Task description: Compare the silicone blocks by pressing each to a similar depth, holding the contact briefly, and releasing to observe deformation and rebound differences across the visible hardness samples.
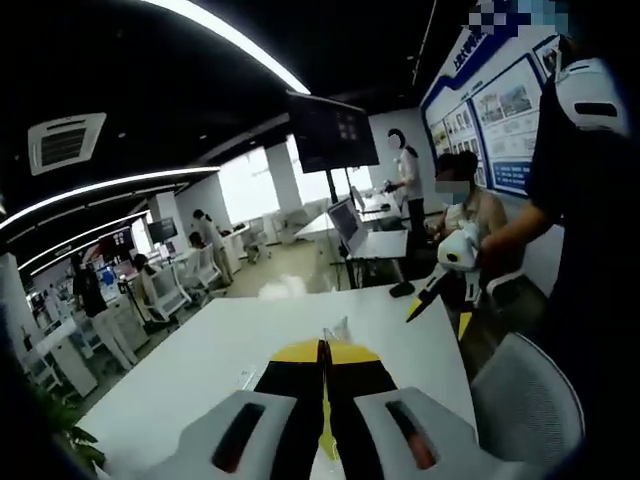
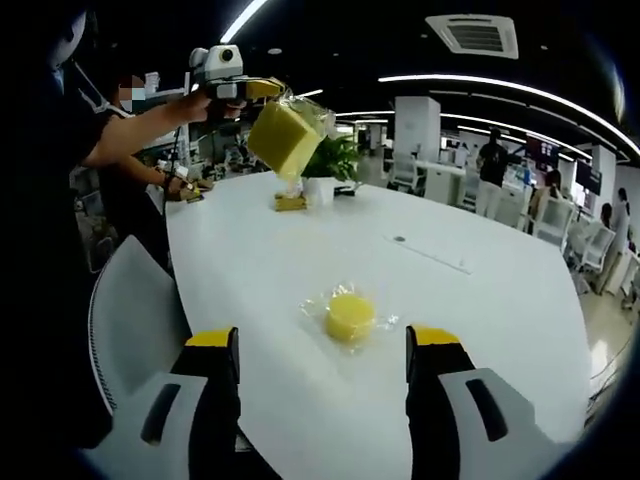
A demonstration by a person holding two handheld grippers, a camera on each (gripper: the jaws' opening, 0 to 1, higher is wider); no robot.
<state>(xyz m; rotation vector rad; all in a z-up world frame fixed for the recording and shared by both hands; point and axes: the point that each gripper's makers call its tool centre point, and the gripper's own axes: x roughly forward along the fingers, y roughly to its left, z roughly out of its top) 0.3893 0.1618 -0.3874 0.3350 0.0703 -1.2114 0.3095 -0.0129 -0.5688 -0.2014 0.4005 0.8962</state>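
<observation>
Office scene, long white table [image 2: 480, 300] in both views. Right gripper [image 2: 322, 345] sits low over the near end of the table, jaws wide apart, nothing between them. Round yellow silicone block [image 2: 350, 316] in clear wrap lies flat on the table just beyond the gap between the jaws, not touching either one.

Left gripper [image 2: 268, 90] enters the right gripper view from the upper left, raised above the table's far left side, clamped on the clear wrap of a square yellow silicone block [image 2: 283, 136], which hangs tilted in the air, well apart from the round one. In the left gripper view its own jaws [image 1: 325, 352] are pressed together, with a sliver of clear wrap at the tips and yellow showing in the seam.

Small yellow piece [image 2: 291, 202] rests on the table below the hanging block, next to a white pot with a green plant [image 2: 331, 160]. White chair [image 2: 130, 320] stands at the near left of the table. Seated person [image 1: 462, 215] at the far right of the left gripper view holds another yellow-tipped gripper [image 1: 445, 272]. Dark monitor [image 1: 333, 133] hangs beyond the table; several people stand farther off among desks.
</observation>
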